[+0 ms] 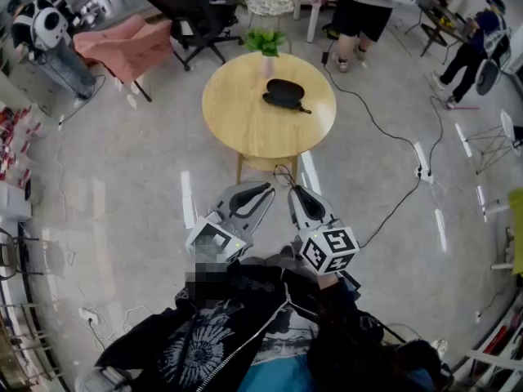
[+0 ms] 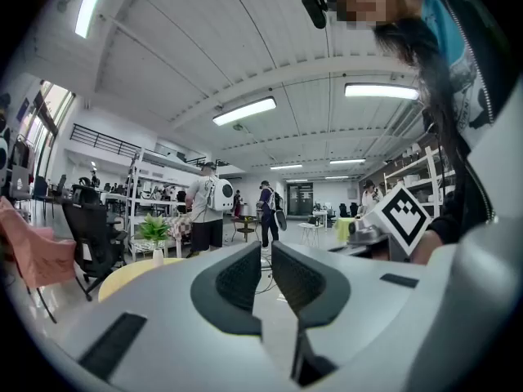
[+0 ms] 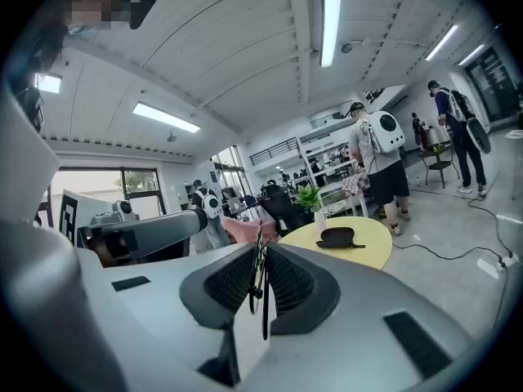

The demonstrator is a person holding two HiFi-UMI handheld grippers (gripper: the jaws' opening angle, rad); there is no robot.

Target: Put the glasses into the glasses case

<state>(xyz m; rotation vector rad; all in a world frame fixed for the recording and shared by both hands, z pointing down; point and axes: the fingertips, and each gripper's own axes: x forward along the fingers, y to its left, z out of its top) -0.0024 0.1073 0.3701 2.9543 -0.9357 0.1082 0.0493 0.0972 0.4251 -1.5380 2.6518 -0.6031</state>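
Note:
A black glasses case (image 1: 283, 94) lies closed on the round wooden table (image 1: 245, 125), well ahead of both grippers. In the right gripper view the case (image 3: 339, 237) sits on the yellow tabletop (image 3: 372, 256) in the distance. My right gripper (image 1: 298, 196) is shut on thin-framed glasses (image 3: 260, 278), which stand on edge between its pads (image 3: 261, 256). My left gripper (image 1: 258, 194) is held beside it, jaws nearly together with nothing between them (image 2: 265, 261). Both grippers hover close to my body, over the floor, short of the table.
A small green plant (image 1: 265, 43) in a vase stands at the table's far edge. Beyond are a black office chair (image 1: 196, 11) and a pink-draped chair (image 1: 122, 46). Cables (image 1: 384, 129) and a power strip (image 1: 422, 163) cross the floor at right. People stand at the back.

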